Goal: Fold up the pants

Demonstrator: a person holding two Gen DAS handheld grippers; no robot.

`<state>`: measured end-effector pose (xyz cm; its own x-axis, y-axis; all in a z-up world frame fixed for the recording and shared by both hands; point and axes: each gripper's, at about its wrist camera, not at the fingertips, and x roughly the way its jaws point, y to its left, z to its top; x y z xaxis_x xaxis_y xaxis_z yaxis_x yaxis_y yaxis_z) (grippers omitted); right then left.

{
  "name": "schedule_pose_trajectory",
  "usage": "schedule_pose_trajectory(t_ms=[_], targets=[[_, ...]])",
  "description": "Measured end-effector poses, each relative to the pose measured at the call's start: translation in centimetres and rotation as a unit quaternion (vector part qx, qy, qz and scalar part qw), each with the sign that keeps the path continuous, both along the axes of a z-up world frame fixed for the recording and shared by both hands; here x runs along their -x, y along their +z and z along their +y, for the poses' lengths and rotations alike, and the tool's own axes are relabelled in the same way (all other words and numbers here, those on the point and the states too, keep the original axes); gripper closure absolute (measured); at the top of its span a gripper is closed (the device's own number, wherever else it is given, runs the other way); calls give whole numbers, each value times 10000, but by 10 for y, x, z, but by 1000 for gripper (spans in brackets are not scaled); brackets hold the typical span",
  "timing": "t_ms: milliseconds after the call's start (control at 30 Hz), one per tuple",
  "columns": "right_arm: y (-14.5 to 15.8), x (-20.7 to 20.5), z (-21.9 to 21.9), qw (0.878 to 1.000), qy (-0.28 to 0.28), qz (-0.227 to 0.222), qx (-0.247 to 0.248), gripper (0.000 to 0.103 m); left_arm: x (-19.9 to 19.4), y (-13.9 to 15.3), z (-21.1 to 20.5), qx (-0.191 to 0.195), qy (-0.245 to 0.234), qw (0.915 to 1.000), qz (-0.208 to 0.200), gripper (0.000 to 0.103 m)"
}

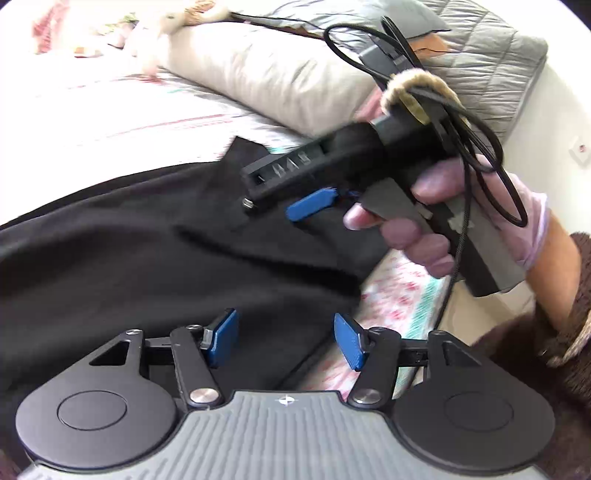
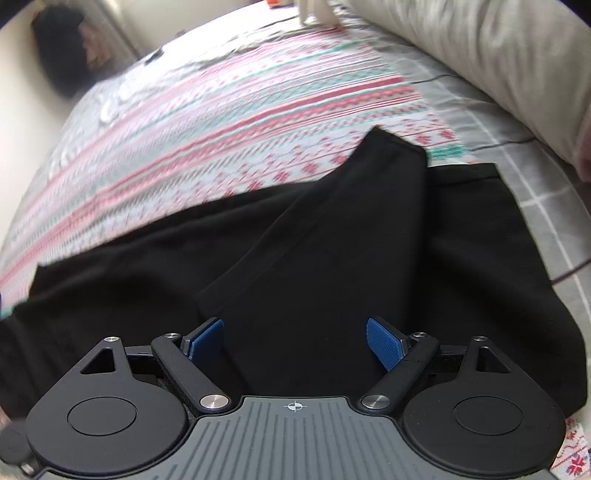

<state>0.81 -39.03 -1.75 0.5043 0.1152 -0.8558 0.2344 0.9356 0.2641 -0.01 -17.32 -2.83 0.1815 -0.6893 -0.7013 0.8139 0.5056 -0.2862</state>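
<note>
Black pants (image 1: 147, 240) lie spread across the patterned bed. In the right wrist view one pant leg (image 2: 332, 221) lies folded diagonally over the rest, its hem (image 2: 395, 146) pointing toward the pillow. My left gripper (image 1: 286, 339) hovers open over the near edge of the pants, with nothing pressed between its blue pads. My right gripper (image 2: 295, 341) is also open, wide, just above the folded leg. In the left wrist view a gloved hand (image 1: 436, 221) holds the right gripper over the pants, and one of its blue fingers (image 1: 312, 205) shows.
A beige pillow (image 1: 277, 74) and a grey quilt (image 1: 480, 55) lie at the head of the bed, with a plush toy (image 1: 166, 26) beyond. Striped pink and green bedsheet (image 2: 221, 110) stretches past the pants. A dark bag (image 2: 62, 55) sits by the wall. A black cable (image 1: 480, 147) loops round the hand.
</note>
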Motion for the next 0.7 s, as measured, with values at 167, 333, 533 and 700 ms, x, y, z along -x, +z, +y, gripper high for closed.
schedule_pose_trajectory(t_ms=[167, 333, 533, 700], targets=[[-5, -9, 42, 9967, 501, -70, 634, 20, -13, -9, 40, 60, 539, 9985, 52, 21], [-11, -16, 63, 9871, 604, -262, 1459, 34, -16, -17, 44, -9, 574, 9983, 126, 21], [-5, -10, 64, 9846, 453, -538, 1601, 98, -15, -24, 52, 65, 578, 9981, 177, 21], [9, 4, 40, 9757, -174, -690, 2070, 101, -11, -28, 59, 164, 600, 9977, 259, 21]])
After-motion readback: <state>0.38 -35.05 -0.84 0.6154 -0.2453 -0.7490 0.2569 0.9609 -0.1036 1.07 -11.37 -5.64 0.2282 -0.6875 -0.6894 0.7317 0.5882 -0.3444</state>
